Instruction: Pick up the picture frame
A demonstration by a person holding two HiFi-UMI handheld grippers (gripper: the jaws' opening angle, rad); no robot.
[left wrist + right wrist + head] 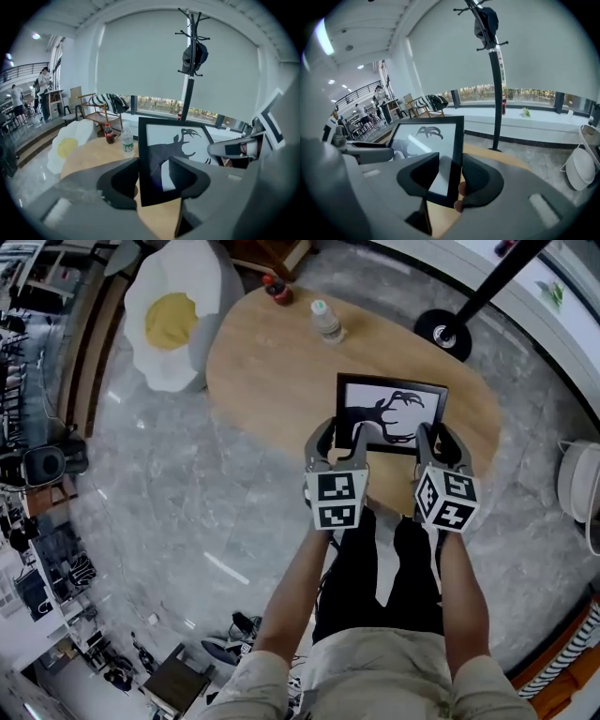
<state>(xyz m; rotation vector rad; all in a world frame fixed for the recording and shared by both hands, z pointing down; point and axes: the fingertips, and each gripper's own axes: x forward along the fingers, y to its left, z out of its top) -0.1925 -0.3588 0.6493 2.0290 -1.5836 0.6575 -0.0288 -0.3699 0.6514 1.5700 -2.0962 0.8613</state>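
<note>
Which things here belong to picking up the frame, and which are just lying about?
In the job: picture frame, gripped at its side edges by the left tongs and right tongs.
Lying about: water bottle and cola bottle on the table, egg-shaped cushion, coat stand.

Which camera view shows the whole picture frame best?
The head view: the picture frame shows almost whole. The left gripper view and the right gripper view show it slanted, a lower corner between the jaws.

My left gripper (342, 435) and right gripper (441, 439) flank the picture frame (392, 413) above the near edge of the table (272, 371), with a bottle (326, 320) behind it.
</note>
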